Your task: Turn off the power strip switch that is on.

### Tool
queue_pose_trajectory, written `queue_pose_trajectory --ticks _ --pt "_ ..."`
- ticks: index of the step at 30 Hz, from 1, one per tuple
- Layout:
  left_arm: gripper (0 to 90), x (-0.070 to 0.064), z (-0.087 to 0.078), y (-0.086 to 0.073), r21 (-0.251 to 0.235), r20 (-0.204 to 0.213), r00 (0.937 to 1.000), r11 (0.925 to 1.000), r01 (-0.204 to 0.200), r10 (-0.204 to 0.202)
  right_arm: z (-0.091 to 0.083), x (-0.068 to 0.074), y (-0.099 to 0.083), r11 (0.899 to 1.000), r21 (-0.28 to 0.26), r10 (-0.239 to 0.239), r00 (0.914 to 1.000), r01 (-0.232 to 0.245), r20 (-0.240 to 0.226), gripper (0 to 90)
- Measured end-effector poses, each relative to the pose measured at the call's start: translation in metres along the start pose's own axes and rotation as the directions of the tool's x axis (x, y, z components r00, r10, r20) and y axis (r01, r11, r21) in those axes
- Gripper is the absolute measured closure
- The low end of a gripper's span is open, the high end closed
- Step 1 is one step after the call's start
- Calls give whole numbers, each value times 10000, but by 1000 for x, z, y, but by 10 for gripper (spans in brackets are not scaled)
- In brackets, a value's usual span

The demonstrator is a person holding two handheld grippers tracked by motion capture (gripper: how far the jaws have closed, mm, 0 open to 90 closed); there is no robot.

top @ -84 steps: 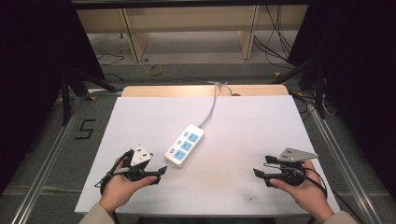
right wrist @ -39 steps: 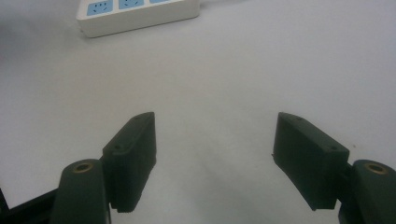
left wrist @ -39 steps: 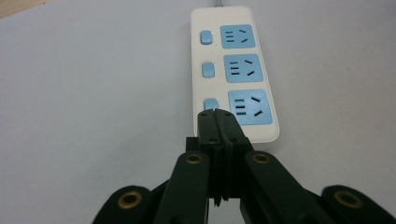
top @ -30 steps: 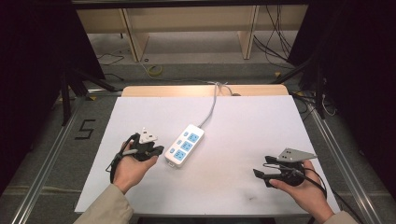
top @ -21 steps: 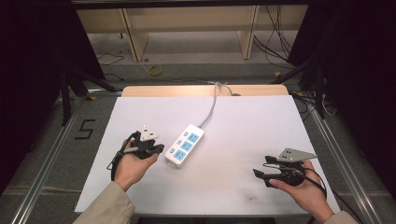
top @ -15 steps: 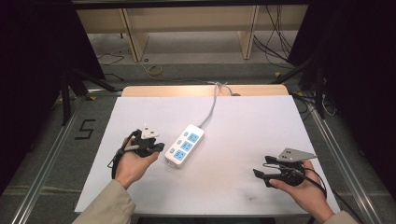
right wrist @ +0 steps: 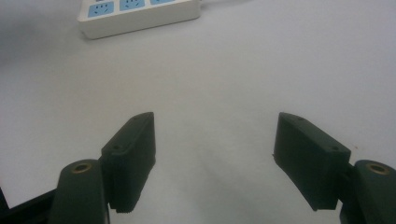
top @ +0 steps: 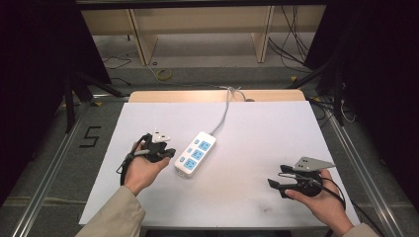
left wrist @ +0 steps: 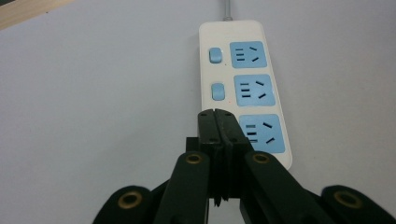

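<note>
Surface: white sheet (top: 247, 148) spread over a wooden table (top: 197, 95), plain and flat.
Room: dark curtains at both sides; wooden shelving (top: 197, 24) and loose cables on the floor behind; a "5" (top: 90, 137) marked on the grey floor at left.
Power strip: white with blue sockets (top: 195, 152), lying flat left of the sheet's middle, cord (top: 225, 111) running off the far edge.
Left gripper: (top: 168, 153) jaws pressed together with nothing between them, tips over the strip's near end beside the nearest socket; contact not clear.
Right gripper: (top: 272, 183) jaws spread wide, holding nothing, low over bare sheet near the right front corner, well apart from the strip.
</note>
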State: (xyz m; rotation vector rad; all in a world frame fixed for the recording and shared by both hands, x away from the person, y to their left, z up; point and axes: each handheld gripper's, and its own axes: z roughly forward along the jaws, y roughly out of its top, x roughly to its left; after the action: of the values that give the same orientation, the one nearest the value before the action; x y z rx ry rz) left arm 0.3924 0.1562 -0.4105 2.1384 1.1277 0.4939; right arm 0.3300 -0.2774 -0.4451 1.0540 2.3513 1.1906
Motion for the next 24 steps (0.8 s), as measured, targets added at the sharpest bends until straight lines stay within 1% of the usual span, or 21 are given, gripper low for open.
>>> queue_pose_trajectory --ticks 10,24 --pt "897 0 0 6 6 29 10000 10000 -42 42 0 0 0 10000 26 -14 10000 14 -14 299" --pt "897 -2 7 13 176 72 9998 9997 -180 179 0 0 -1 10000 40 -4 10000 4 -10 299"
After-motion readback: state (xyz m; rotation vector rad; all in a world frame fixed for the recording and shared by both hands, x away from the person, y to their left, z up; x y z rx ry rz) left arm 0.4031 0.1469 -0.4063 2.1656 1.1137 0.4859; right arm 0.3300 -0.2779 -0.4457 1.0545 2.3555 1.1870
